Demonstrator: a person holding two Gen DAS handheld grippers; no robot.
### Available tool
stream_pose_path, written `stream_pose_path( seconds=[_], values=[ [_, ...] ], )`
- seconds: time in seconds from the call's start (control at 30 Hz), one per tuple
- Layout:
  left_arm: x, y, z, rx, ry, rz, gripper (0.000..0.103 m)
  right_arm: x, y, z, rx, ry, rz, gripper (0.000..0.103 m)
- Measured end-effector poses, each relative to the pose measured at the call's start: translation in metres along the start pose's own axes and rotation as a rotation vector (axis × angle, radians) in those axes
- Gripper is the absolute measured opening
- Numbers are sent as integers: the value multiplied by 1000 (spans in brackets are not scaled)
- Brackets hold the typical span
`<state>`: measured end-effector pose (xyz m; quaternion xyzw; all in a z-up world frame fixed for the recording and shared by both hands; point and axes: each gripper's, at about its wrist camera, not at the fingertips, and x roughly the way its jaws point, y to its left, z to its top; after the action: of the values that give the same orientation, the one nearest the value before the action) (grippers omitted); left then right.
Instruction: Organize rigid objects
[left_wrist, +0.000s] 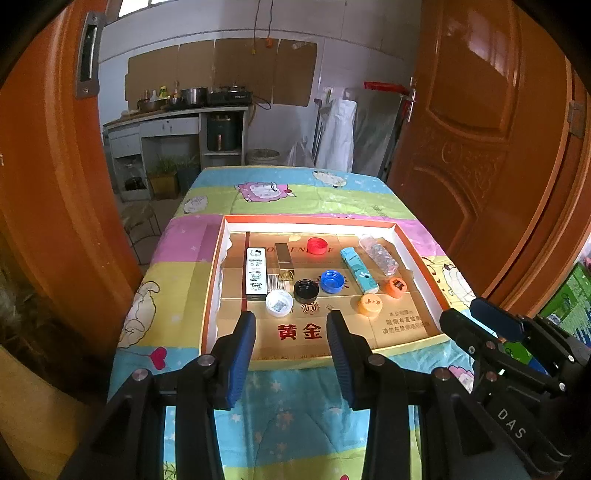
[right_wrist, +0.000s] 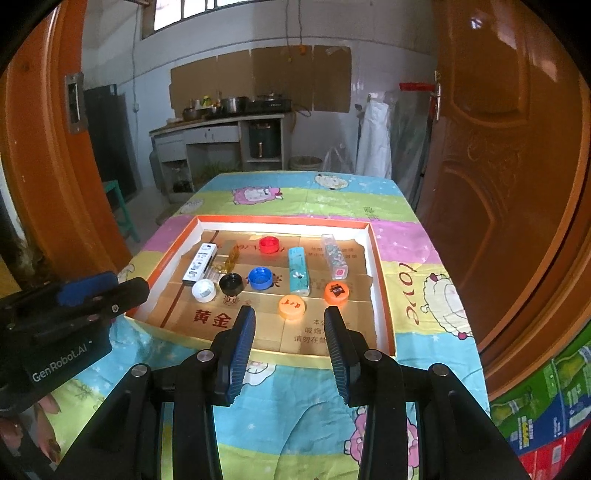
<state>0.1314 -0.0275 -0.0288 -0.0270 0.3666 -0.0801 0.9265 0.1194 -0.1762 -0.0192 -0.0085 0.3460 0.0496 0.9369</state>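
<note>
While both grippers hang back over the near edge of the table, nothing is in hand: the left gripper has its blue-padded jaws partly apart with only air between them, and the right gripper looks the same, part open and empty. All the task's things sit inside the shallow orange-rimmed cardboard tray lined with tan printed card. Left side: a long white cartoon-print box lying flat, with a small gold-brown block just beside it. Middle: red plastic bottle cap at the far end, blue cap, black cap and white cap in a loose diagonal row, black and white nearly touching. Right side: teal printed rectangular pack and clear patterned plastic pack lying roughly parallel, with two orange caps, the plain one and one with a dark label, near their front ends. Judgement: everything is already in the tray, so gathering looks done; caps are still scattered rather than grouped, so sorting by type or lining up seems left, if wanted. Can't tell the target layout.
</note>
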Motion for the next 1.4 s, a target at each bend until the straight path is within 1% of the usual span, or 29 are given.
stream_pose_path(
  seconds=[0.3, 0.7, 0.97, 1.13, 1.23, 1.4],
  values=[
    [-19, -3, -3, 6, -29, -2, 40, -17, 4, -4, -4, -20, -4, 40],
    [-48, -10, -11, 18, -74, 16, 40, -43, 5, -12, 4, -47, -12, 40],
    [-64, -14, -15, 20, -101, 36, 40, -60, 4, -16, 15, -65, -35, 40],
    [-74, -19, -20, 34, -116, 74, 40, -71, 8, -19, 19, -77, -51, 40],
    [-80, -22, -24, 37, -121, 68, 40, -77, 9, -21, 23, -81, -52, 40],
    [-88, -26, -28, 38, -134, 77, 40, -89, 13, -27, 27, -86, -61, 40]
  ],
)
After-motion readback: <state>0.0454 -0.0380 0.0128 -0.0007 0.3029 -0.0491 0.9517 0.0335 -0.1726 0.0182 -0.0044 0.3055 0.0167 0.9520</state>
